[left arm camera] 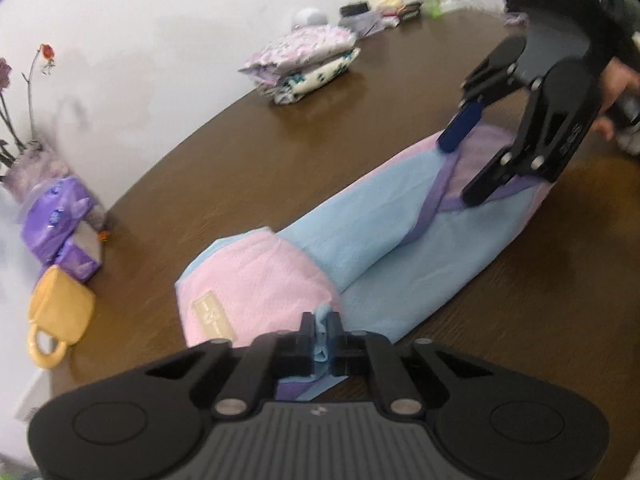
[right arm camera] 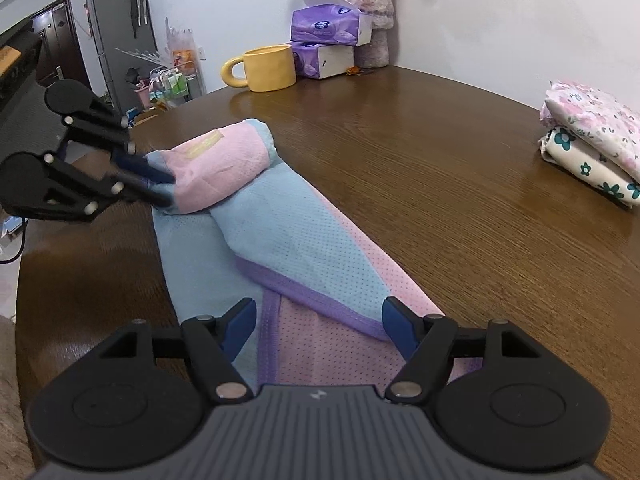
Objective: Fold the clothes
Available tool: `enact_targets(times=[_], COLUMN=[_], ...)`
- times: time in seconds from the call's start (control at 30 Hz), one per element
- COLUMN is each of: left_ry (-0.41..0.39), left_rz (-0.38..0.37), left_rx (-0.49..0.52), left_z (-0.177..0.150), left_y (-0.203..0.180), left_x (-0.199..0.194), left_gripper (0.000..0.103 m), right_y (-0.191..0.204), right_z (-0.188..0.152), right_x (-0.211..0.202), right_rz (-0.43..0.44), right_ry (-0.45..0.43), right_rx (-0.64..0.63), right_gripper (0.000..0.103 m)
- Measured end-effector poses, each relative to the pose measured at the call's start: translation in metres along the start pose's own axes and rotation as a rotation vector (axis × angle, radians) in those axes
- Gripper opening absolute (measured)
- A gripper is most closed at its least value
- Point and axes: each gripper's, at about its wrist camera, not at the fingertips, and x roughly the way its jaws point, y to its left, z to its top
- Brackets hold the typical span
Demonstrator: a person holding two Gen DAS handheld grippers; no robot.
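A pink, light-blue and purple-trimmed garment point(left arm camera: 360, 236) lies in a long strip on the brown table point(left arm camera: 240, 168). My left gripper point(left arm camera: 322, 344) is shut on blue fabric at its pink folded-over end. My right gripper point(left arm camera: 460, 172) is open, its fingers straddling the other end of the garment. In the right wrist view the garment point(right arm camera: 288, 240) runs away from me, my right gripper point(right arm camera: 320, 326) is open over its purple-trimmed edge, and the left gripper point(right arm camera: 160, 186) pinches the pink rolled end at the far left.
A stack of folded floral clothes point(left arm camera: 304, 64) point(right arm camera: 596, 140) lies on the table. A yellow mug point(right arm camera: 266, 68), purple tissue packs point(right arm camera: 328, 40) and a vase point(right arm camera: 370, 12) stand by the wall. Small clutter point(left arm camera: 384, 10) sits at the far edge.
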Motion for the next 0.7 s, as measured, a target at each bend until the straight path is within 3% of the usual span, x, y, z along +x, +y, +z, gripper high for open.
enact_targets(times=[0.17,0.27,0.43,0.5,0.57,0.63,0.7], left_ry=[-0.005,0.007,0.015,-0.005,-0.047,-0.102,-0.145], left_rz=[0.175,0.152,0.097,0.062,0.063,0.1,0.119], left_rx=[0.128,0.117,-0.032,-0.124,-0.232,-0.337,-0.437], left_z=[-0.001,-0.002,0.0,0.0,-0.001,-0.004,-0.008], left_y=[-0.04,-0.052,-0.04,-0.029,-0.019,-0.011,-0.005], left_x=[0.001,0.005,0.005,-0.001,-0.01,-0.02,-0.027], left_gripper=[0.005,0.008,0.018,0.032,0.064,0.077,0.083], right_y=[-0.001,-0.001,0.002,0.003,0.004,0.006,0.011], right_z=[-0.003,-0.005,-0.006,-0.007,-0.007,-0.008,-0.01], right_x=[-0.001,-0.001,0.0,-0.001,-0.002,-0.006,-0.012], right_rz=[-0.004,-0.004,-0.009,-0.011,-0.012,-0.017,-0.025], right_ry=[-0.011,-0.018,-0.023,-0.026,-0.031,-0.046,-0.067], right_rx=[0.006,0.001,-0.012,-0.012,-0.008,0.001,0.013], right_gripper=[0.071,0.073,0.073,0.073,0.074,0.077,0.082])
